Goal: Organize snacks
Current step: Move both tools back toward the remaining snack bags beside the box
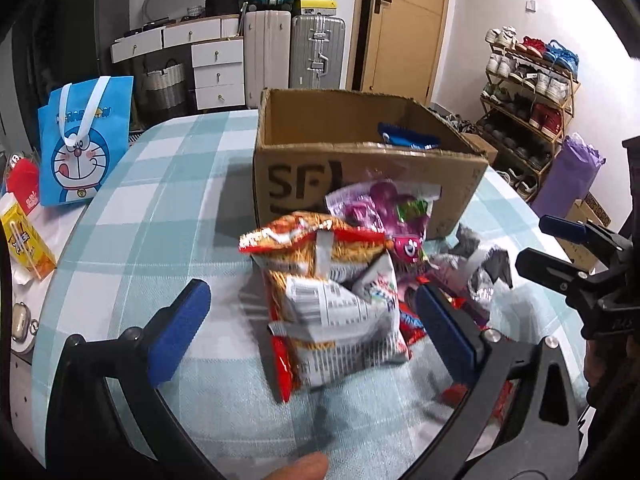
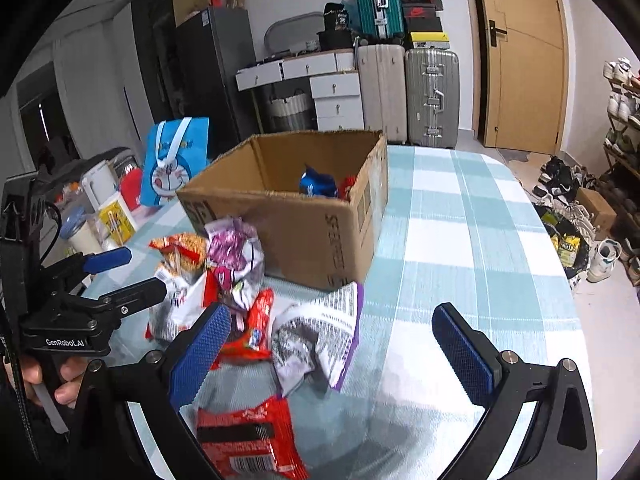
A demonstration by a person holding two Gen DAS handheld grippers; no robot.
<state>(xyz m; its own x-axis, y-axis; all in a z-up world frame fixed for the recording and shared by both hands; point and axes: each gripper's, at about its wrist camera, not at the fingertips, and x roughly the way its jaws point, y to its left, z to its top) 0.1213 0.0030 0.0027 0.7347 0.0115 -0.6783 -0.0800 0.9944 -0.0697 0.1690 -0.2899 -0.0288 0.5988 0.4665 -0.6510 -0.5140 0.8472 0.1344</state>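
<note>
An open cardboard box point(image 1: 304, 184) point(image 2: 312, 232) stands on the checked table with a blue snack pack point(image 1: 408, 140) point(image 2: 318, 185) inside. In front of it lies a pile of snack bags: an orange-red noodle bag point(image 1: 320, 300), a purple-pink bag point(image 1: 384, 208) point(image 2: 236, 248), a silver-purple bag point(image 2: 320, 340), and red packs point(image 2: 248, 440). My left gripper point(image 1: 312, 320) is open, its jaws on either side of the noodle bag. My right gripper point(image 2: 332, 356) is open above the silver-purple bag; it also shows in the left wrist view point(image 1: 560, 248).
A blue Doraemon bag point(image 1: 86, 140) point(image 2: 176, 160), a yellow carton point(image 1: 24, 244) and cups stand at the table's left. Suitcases point(image 1: 316, 52), drawers and a door are behind. A shoe rack point(image 1: 532, 92) stands at the right.
</note>
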